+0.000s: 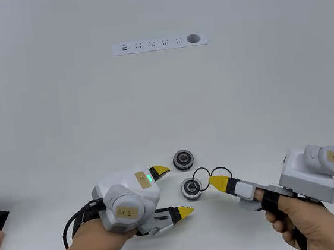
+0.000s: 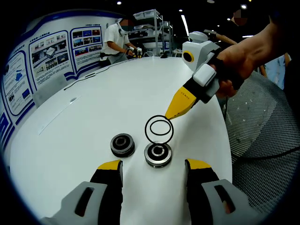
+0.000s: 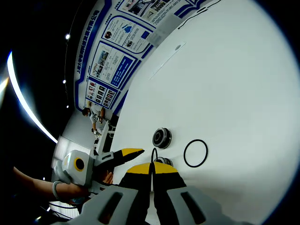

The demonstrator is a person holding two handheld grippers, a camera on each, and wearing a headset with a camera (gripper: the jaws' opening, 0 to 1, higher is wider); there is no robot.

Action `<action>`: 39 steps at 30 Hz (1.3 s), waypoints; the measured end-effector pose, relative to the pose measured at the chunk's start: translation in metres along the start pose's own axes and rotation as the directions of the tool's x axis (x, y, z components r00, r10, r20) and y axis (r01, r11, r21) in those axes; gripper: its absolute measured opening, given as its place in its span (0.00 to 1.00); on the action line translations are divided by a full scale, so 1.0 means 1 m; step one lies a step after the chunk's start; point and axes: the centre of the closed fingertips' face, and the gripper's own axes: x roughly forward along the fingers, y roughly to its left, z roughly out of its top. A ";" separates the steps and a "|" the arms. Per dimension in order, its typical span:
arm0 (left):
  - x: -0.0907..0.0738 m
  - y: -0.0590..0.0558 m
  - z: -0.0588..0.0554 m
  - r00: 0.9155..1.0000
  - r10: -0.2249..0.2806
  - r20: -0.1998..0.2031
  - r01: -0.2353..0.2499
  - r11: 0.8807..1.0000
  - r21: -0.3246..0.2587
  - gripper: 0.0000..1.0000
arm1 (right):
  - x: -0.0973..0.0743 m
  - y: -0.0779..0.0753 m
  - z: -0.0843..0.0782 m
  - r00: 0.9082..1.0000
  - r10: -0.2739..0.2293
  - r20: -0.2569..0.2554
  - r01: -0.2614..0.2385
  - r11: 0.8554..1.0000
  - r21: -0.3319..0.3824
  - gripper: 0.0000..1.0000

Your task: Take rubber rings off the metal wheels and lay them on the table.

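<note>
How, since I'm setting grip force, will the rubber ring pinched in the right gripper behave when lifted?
Probably very light: the rubber ring is a thin black loop, held by the right gripper at its shut tips alone. Likely bendy but springy: the other ring, lying on the table, keeps a round shape. Rubber should rarely slip.

The surface [image 1: 93, 109] lies bare from the power strip [image 1: 159, 44] down to two wheels. There the far wheel [image 1: 183, 159], near wheel [image 1: 191, 187], loose ring [image 3: 184, 153] and pinched ring [image 3: 153, 154] crowd the gap between the left gripper [image 1: 173, 191] and right gripper [image 1: 218, 182].
</note>
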 end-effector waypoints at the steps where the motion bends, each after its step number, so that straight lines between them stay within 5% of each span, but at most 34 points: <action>1: 0.000 0.000 0.000 1.000 0.002 -0.001 -0.002 1.000 0.004 0.55 | -0.001 -0.001 0.001 1.000 -0.003 0.003 0.003 1.000 0.001 0.02; 39: -0.001 0.001 -0.006 1.000 0.003 -0.023 -0.004 1.000 -0.003 0.53 | -0.011 -0.053 0.013 0.987 -0.157 0.037 0.158 0.987 -0.019 0.07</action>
